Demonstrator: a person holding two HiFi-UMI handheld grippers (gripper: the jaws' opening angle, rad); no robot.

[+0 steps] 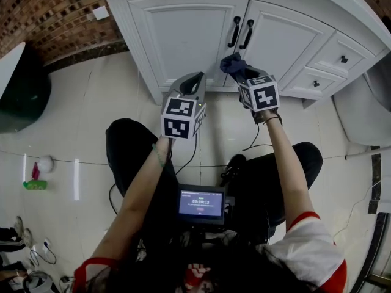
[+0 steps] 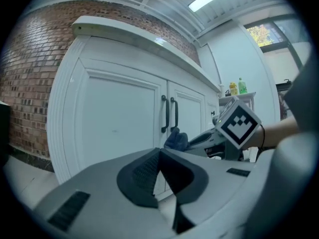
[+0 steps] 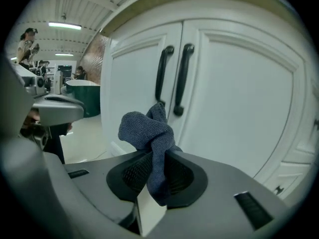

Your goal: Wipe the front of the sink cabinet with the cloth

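**Cloth held up to the cabinet doors**

The right gripper (image 1: 242, 73) pinches a dark blue cloth (image 3: 147, 127) between its jaws. The fabric bunches into a knot above them, and a strip hangs down through the grip. Seen from the head view, the cloth (image 1: 233, 63) sits at about 12 o'clock from the person, just below the two black door handles (image 1: 241, 33) of the white sink cabinet (image 1: 183, 35). It is held in front of the seam where the two doors meet. Whether it touches the door I cannot tell.

The left gripper (image 1: 195, 83) hangs at about 9 o'clock from the right one, near it and a little lower, in front of the left door. Its jaws are pressed together with nothing between them, as the left gripper view shows (image 2: 159, 169).

Two small drawers (image 1: 341, 58) lie at 3 o'clock from the doors. A small lit screen (image 1: 201, 203) sits in the person's lap at 6 o'clock. The floor (image 1: 79, 139) is pale tile, and a brick wall (image 1: 49, 17) runs off at 10 o'clock.
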